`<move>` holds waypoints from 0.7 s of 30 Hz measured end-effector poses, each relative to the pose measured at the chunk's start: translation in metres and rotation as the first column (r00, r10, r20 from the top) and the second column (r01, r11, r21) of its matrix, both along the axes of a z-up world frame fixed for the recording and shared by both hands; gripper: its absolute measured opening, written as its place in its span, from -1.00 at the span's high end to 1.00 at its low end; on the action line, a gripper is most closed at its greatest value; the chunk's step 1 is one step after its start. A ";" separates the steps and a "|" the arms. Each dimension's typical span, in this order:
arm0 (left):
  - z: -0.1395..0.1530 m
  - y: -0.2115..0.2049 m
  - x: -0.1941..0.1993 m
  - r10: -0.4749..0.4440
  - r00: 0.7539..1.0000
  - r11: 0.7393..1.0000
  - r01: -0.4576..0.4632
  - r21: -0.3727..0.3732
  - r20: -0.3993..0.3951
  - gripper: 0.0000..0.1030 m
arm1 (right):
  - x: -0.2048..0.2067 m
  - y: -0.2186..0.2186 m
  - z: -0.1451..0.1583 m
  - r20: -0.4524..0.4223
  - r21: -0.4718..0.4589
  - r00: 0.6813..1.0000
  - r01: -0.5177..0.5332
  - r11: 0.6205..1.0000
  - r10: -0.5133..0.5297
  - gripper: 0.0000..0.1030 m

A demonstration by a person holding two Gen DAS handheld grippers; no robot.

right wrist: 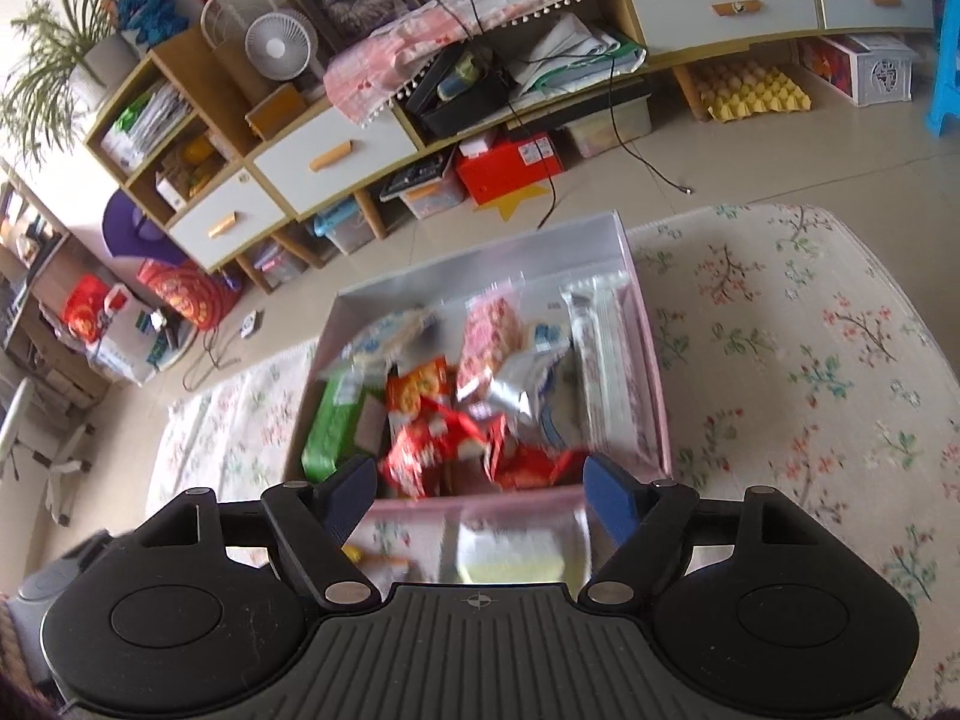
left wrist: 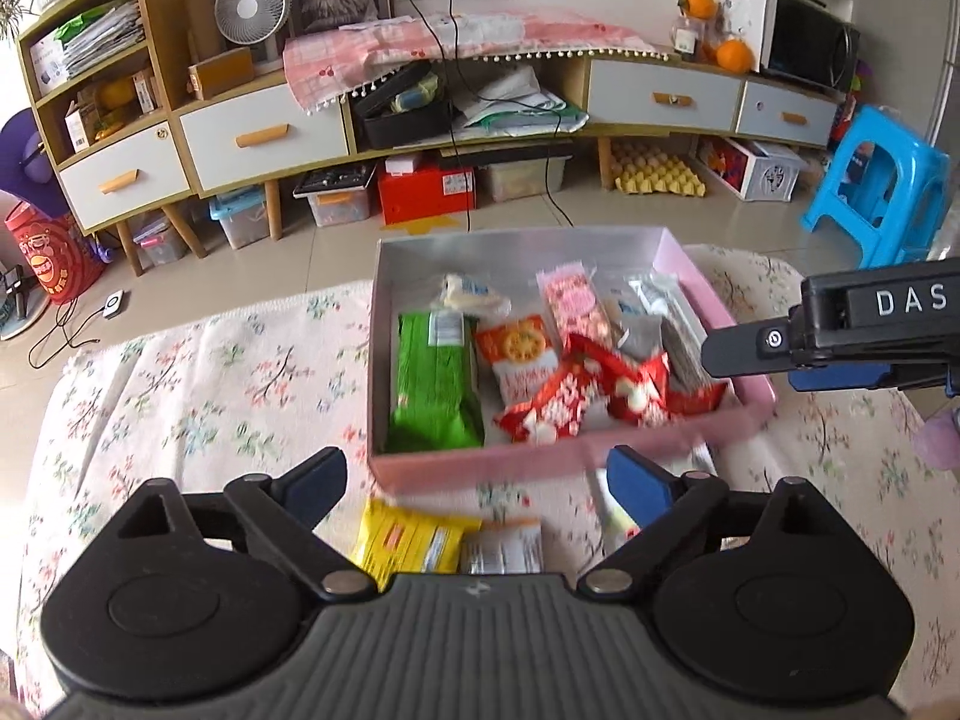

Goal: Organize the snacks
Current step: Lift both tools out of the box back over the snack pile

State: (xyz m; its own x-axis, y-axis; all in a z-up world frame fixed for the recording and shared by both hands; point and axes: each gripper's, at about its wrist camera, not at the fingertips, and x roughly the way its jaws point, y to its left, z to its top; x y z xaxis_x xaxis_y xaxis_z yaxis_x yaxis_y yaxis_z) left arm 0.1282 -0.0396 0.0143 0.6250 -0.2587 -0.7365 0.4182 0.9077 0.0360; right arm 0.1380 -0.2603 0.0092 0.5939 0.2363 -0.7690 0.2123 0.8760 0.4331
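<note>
Floral cloth covers the table where the yellow packet, light, crinkly and slippery, best pinched at a sealed end, lies at 6 o'clock of the pink box, beneath the left gripper, jaws open and empty like the right gripper, with that box's near wall in the way.

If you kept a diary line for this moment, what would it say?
left gripper open, empty | right gripper open, empty | pink box part-filled | yellow packet outside
</note>
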 end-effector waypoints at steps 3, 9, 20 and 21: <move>-0.003 0.005 -0.009 0.000 1.000 1.000 0.000 -0.002 -0.016 -0.87 | -0.010 0.003 -0.002 -0.020 -0.030 1.000 -0.018 0.999 0.017 -0.53; -0.014 0.013 -0.027 -0.006 0.999 0.999 0.008 0.036 -0.042 -0.91 | -0.032 0.016 -0.009 -0.049 -0.103 0.995 -0.087 0.991 0.082 -0.61; -0.052 0.026 -0.056 -0.020 0.994 0.998 0.026 0.053 -0.110 -0.93 | -0.071 0.033 -0.050 -0.152 -0.199 0.975 -0.191 0.961 0.162 -0.68; -0.055 0.026 -0.059 -0.029 0.993 0.998 0.035 0.055 -0.117 -0.93 | -0.073 0.035 -0.054 -0.163 -0.213 0.972 -0.203 0.956 0.170 -0.68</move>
